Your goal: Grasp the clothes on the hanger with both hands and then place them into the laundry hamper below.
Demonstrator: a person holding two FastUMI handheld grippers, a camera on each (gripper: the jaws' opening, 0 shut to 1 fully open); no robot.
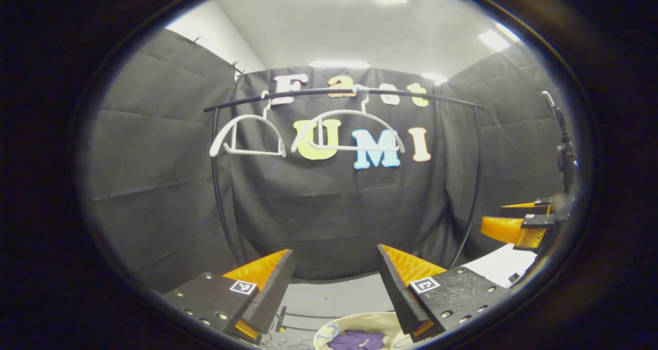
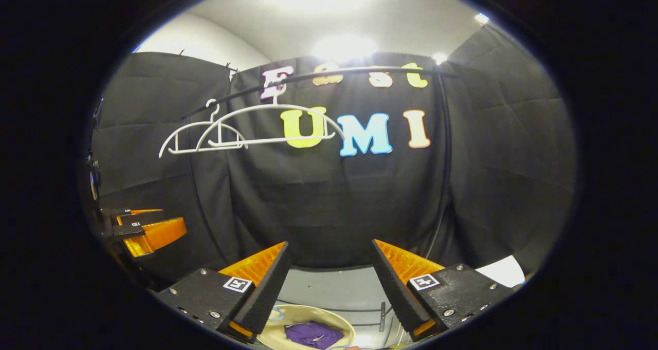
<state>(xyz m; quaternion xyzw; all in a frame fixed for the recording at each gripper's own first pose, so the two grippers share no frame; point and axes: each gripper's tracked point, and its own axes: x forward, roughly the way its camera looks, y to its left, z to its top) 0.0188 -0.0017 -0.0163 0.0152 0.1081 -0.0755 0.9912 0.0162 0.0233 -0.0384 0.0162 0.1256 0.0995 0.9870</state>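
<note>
Both claws, left claw [image 1: 334,268] and right claw [image 2: 329,260], spread and empty above hamper [image 2: 345,327] with purple clothes [image 2: 313,334]; bare hangers [image 1: 347,131] on rail [image 1: 437,97] beyond

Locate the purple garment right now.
The purple garment lies inside the cream laundry hamper on the floor, seen below and between the open fingers in both gripper views.

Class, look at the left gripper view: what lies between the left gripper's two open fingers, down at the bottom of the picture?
Between them lies the laundry hamper, with purple clothes inside. Above it, grey floor stretches bare.
</note>
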